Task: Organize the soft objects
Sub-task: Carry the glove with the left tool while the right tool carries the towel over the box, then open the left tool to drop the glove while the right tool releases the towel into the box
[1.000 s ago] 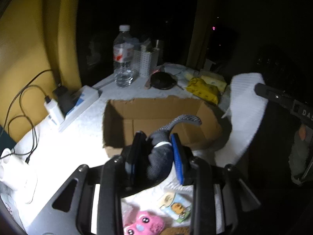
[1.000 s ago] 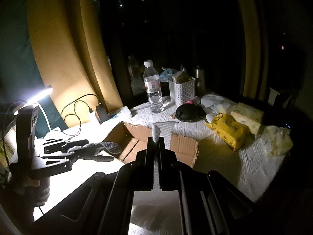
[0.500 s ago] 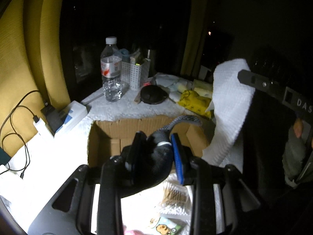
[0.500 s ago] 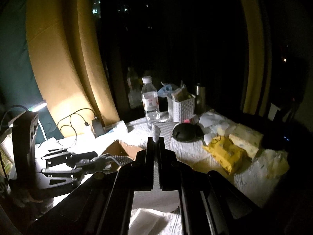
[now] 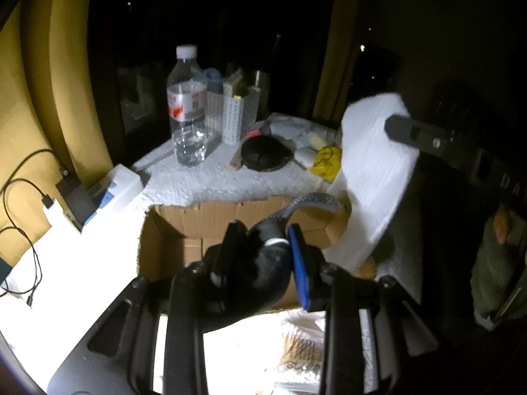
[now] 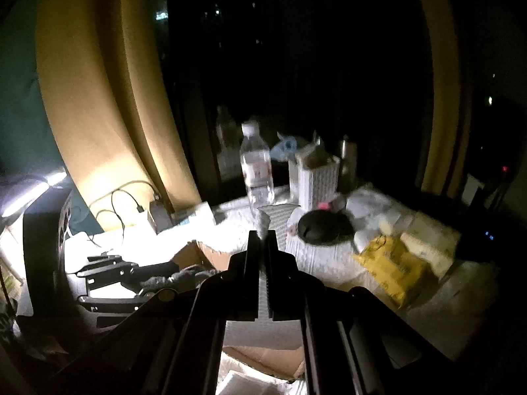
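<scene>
The largest hazard lay with the white towel (image 5: pixel 372 164), a broad sheet hanging at the right of the left wrist frame from the right tongs (image 6: pixel 262 240), whose jaws were pressed shut on its top edge. Being so wide and limp, it would probably drape over the wall of the cardboard box (image 5: pixel 171 227) or sweep the clutter beyond it if lowered carelessly.

The smaller risk was the dark knitted glove (image 5: pixel 273 263), pinched between the jaws of the left tongs (image 5: pixel 265 250) above the box opening at lower centre. One floppy finger curled up toward the right, so a release might have left it caught on a pad or hung over the rim.

The bench (image 5: pixel 204 184) wore a white textured cover, brightly lit at lower left. A water bottle (image 5: pixel 186 108) and a white perforated holder (image 5: pixel 235 117) stood at upper centre, a black round item (image 5: pixel 265 153) and a yellow packet (image 5: pixel 326 164) just right of them, and a power strip (image 5: pixel 108 194) with chargers at the left edge. Yellow curtains flanked a dark night window; the room was otherwise dim.
</scene>
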`<state>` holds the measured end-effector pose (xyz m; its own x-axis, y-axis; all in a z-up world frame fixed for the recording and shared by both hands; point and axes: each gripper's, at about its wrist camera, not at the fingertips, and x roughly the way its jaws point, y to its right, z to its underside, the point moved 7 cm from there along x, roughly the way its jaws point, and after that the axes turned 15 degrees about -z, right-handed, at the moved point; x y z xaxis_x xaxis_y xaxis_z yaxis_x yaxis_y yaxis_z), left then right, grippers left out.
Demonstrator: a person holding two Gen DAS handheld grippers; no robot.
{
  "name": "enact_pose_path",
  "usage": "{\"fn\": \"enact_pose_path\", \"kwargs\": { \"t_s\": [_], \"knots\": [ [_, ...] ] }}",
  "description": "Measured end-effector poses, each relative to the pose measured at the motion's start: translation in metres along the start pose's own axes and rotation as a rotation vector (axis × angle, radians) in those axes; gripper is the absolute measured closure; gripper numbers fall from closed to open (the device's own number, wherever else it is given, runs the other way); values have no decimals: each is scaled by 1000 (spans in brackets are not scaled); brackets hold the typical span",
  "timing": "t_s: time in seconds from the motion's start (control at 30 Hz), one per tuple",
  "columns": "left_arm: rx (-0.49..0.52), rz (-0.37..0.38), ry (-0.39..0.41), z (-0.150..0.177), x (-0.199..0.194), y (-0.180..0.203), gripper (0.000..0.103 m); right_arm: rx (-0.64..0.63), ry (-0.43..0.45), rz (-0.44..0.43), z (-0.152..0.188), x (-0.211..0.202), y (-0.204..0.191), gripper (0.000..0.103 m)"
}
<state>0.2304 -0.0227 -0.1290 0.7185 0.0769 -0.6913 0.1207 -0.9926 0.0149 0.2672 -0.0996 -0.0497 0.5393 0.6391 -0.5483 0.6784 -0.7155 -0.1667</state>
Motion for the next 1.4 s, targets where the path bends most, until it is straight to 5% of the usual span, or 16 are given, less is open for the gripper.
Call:
{"fn": "enact_pose_path", "kwargs": {
  "t_s": [0.5,1.23,1.4],
  "knots": [
    [8,-11,-75,18,43,15,72,124,-132,-26,72,52,34,100],
    [41,-41,-179,45,86,31,70,207,-273,-28,134,83,51,99],
    [56,-47,-203,53,92,37,69,198,-258,-10,129,71,49,70]
  ]
}}
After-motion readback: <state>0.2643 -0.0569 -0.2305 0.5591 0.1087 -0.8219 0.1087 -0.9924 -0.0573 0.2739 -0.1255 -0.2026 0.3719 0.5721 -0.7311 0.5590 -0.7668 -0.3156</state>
